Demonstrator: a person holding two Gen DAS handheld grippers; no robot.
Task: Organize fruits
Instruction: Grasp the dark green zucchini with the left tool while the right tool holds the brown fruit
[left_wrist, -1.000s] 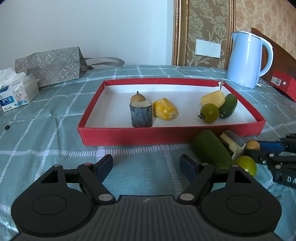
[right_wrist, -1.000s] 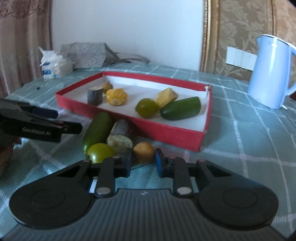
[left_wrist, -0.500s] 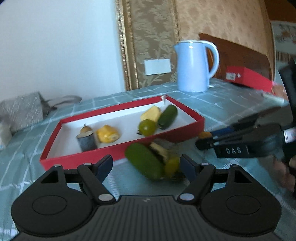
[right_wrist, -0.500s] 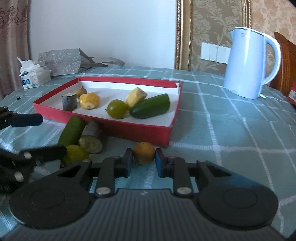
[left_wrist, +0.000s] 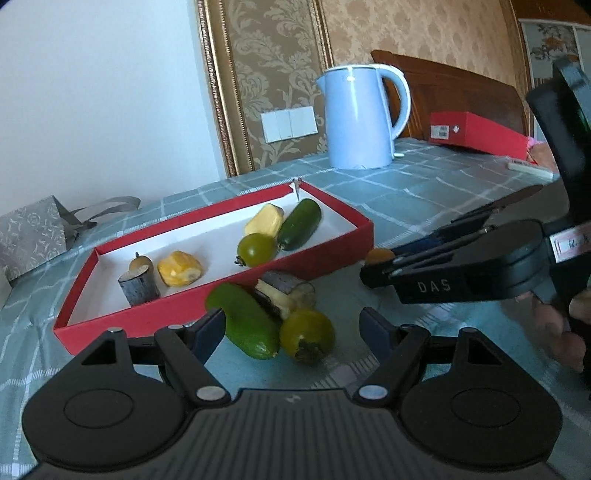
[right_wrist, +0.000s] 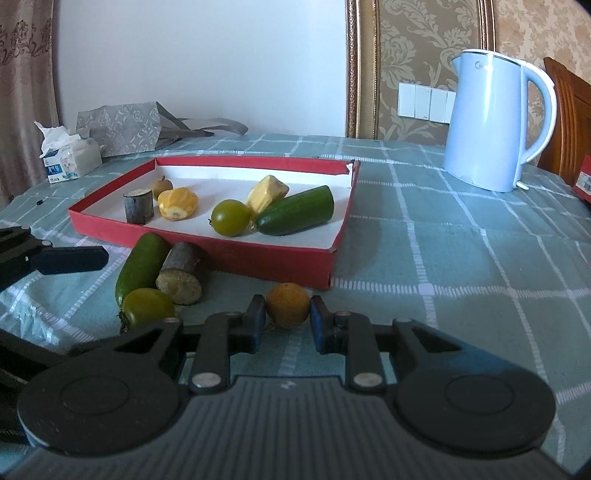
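Note:
A red tray (right_wrist: 280, 258) (left_wrist: 177, 314) holds a cucumber (right_wrist: 295, 216), a green tomato (right_wrist: 231, 218), two yellow pieces, a grey cane piece (right_wrist: 138, 206) and a small brown fruit. In front of it on the cloth lie a green cucumber (left_wrist: 243, 321) (right_wrist: 142, 264), a cane piece (left_wrist: 284, 293) (right_wrist: 183, 273) and a green tomato (left_wrist: 306, 336) (right_wrist: 147, 306). My right gripper (right_wrist: 287, 317) (left_wrist: 373, 267) is shut on a small orange fruit (right_wrist: 287, 304) (left_wrist: 378, 256). My left gripper (left_wrist: 291, 330) stands open, with the tomato and cucumber end between its fingers, untouched.
A pale blue kettle (right_wrist: 495, 122) (left_wrist: 362, 116) stands at the back right. A tissue pack (right_wrist: 70, 162) and a grey bag (right_wrist: 122, 129) lie at the back left. A red box (left_wrist: 476, 134) sits beyond the kettle. A hand (left_wrist: 565, 317) holds the right gripper.
My left gripper swung round to the right and rolled, so the loose cucumber and tomato now sit between its fingers. The right gripper kept its hold on the orange fruit and barely moved.

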